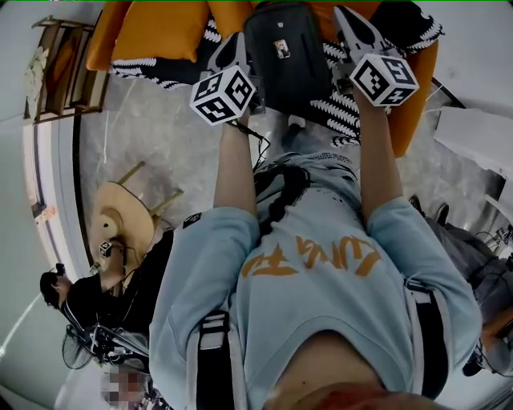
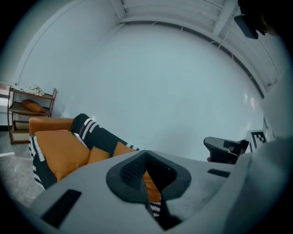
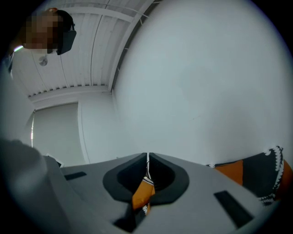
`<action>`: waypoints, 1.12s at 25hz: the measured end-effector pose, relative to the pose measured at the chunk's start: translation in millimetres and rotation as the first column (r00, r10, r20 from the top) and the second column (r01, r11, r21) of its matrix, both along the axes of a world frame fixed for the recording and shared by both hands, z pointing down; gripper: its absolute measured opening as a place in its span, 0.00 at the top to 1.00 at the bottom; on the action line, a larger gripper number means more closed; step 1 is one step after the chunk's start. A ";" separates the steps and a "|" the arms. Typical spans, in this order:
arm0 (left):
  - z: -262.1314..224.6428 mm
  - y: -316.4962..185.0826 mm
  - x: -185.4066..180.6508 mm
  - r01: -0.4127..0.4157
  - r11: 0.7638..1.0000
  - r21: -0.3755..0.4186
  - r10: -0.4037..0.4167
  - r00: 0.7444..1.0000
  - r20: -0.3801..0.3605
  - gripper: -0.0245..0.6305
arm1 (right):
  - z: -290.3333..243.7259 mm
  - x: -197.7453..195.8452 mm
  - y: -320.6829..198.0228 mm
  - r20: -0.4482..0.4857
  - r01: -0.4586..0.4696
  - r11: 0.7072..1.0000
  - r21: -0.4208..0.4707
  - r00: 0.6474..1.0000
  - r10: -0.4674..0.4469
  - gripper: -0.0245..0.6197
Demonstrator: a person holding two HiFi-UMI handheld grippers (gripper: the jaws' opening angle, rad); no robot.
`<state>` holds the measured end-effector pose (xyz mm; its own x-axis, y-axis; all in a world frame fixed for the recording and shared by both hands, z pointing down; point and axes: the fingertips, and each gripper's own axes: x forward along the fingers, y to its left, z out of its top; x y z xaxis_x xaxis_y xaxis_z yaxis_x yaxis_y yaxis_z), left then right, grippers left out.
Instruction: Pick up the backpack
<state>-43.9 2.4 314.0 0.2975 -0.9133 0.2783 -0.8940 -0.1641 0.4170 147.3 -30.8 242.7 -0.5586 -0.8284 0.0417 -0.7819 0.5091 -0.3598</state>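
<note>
Orange sofa (image 1: 160, 32) | backpack (image 1: 287, 56) lengthwise away from person | left hand-held gripper (image 2: 145, 153), right hand-held gripper (image 3: 147, 156): closed, empty

The person wears a pale blue short-sleeved T-shirt (image 1: 321, 232) with orange lettering (image 1: 313, 260) across it, and black straps (image 1: 212, 360) with grey buckles run over both shoulders. The left tool (image 1: 238, 40) and right tool (image 1: 343, 16) have grey bodies and black textured pads (image 2: 130, 171) inside the tips. Each carries a white cube (image 1: 224, 94) printed with black square markers.
</note>
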 end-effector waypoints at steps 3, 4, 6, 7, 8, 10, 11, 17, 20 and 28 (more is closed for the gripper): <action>8.3 -23.3 13.7 -0.002 1.000 -0.021 0.001 1.000 -0.011 0.93 | 15.9 13.4 -22.5 0.028 -0.002 0.999 -0.033 1.000 0.003 0.91; 12.2 -28.0 19.6 -0.013 0.999 -0.033 0.013 1.000 -0.001 0.93 | 22.7 17.7 -28.2 0.042 -0.007 0.999 -0.049 0.999 0.009 0.91; 21.9 -32.4 30.7 -0.046 0.997 -0.064 0.049 0.997 0.054 0.93 | 37.0 24.3 -36.8 0.067 -0.016 0.996 -0.083 0.997 0.022 0.91; 26.6 -34.4 34.0 -0.057 0.995 -0.079 0.063 0.995 0.080 0.93 | 43.3 25.4 -40.9 0.076 -0.016 0.995 -0.098 0.997 0.023 0.91; 30.6 -37.1 35.0 -0.059 0.994 -0.091 0.067 0.993 0.092 0.93 | 48.4 24.7 -44.8 0.081 -0.010 0.994 -0.110 0.997 0.019 0.91; 38.1 -42.8 32.9 -0.049 0.993 -0.111 0.058 0.995 0.082 0.93 | 57.6 20.6 -49.9 0.081 0.010 0.992 -0.128 0.997 0.000 0.91; 42.8 -45.0 31.5 -0.042 0.992 -0.122 0.051 0.996 0.073 0.93 | 62.8 19.6 -51.5 0.079 0.018 0.990 -0.137 0.997 -0.007 0.91; 76.2 -45.1 25.7 -0.020 0.981 -0.195 0.030 0.998 0.046 0.93 | 92.4 22.3 -58.5 0.065 0.015 0.979 -0.204 0.998 -0.002 0.91; 98.3 -46.7 17.9 -0.014 0.971 -0.238 0.021 0.999 0.026 0.93 | 105.4 13.5 -61.3 0.031 0.028 0.972 -0.234 0.999 -0.022 0.91; 161.4 -65.6 -6.3 0.016 0.946 -0.325 -0.020 1.000 -0.009 0.93 | 157.4 -12.4 -70.2 -0.077 0.068 0.944 -0.324 0.992 -0.098 0.91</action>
